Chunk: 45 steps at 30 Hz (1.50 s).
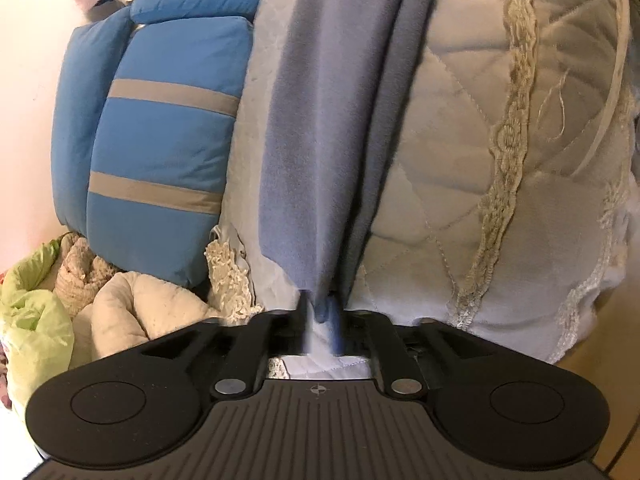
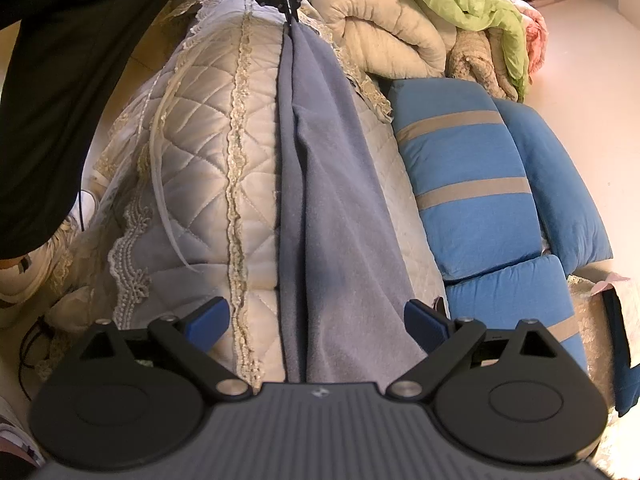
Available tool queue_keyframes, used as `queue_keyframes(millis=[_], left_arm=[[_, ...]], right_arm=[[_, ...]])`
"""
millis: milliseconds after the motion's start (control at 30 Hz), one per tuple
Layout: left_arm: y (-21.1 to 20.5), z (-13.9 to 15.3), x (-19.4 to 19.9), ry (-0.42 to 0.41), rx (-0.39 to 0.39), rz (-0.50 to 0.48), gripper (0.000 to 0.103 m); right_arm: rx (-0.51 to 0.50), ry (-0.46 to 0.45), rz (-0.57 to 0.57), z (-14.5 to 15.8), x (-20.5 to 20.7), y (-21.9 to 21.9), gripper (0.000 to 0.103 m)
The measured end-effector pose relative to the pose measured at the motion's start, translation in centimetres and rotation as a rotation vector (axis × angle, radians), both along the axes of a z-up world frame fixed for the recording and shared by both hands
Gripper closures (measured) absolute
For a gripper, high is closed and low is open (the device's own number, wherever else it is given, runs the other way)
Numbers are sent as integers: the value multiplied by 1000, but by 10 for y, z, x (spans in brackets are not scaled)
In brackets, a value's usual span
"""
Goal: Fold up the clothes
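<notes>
A long blue-grey garment [image 1: 320,120] lies folded into a narrow strip along the quilted cream bedspread [image 1: 460,120]. In the left wrist view its near end gathers to a point between the fingers of my left gripper [image 1: 320,320], which pinch it; this spot is blurred. From the right wrist view the same garment [image 2: 320,200] runs away to the left gripper [image 2: 289,8] at the far end, drawn tight there. My right gripper [image 2: 316,320] stands wide open over the near end, with its blue pads [image 2: 212,320] on either side of the cloth and clear of it.
Blue pillows with tan stripes [image 2: 472,200] lie beside the garment. A rolled cream comforter [image 2: 384,40] and green cloth [image 2: 472,4] are piled at the far end. A person's dark clothing [image 2: 60,100] fills the left, with a shoe [image 2: 32,272] on the floor below.
</notes>
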<state>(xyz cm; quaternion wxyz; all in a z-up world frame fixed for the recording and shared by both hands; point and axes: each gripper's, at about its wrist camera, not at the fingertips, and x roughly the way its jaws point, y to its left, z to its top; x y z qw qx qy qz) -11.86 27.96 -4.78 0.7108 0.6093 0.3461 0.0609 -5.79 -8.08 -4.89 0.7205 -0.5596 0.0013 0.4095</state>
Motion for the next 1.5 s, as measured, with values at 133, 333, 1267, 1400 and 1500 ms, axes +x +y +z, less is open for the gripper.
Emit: queue_keyframes(millis=[133,333,1267,1400,1500], left_arm=[[-8,32,-8,-103,-114,-17,22],[-53,65,5,-107,-183,-63,22],[-151,-11,53,-23,85,-252,22],[-156,-19,50,-14,150,-286,31],[-157,-17,48,12,135,-282,75]], right_arm=[[6,-3,6,2,-1,0,3],[16,-13,10,4,0,1,2],[28,-25,29,6,-5,-1,0],[31,-24,29,7,-5,-2,0],[30,-22,31,7,-6,-2,0]])
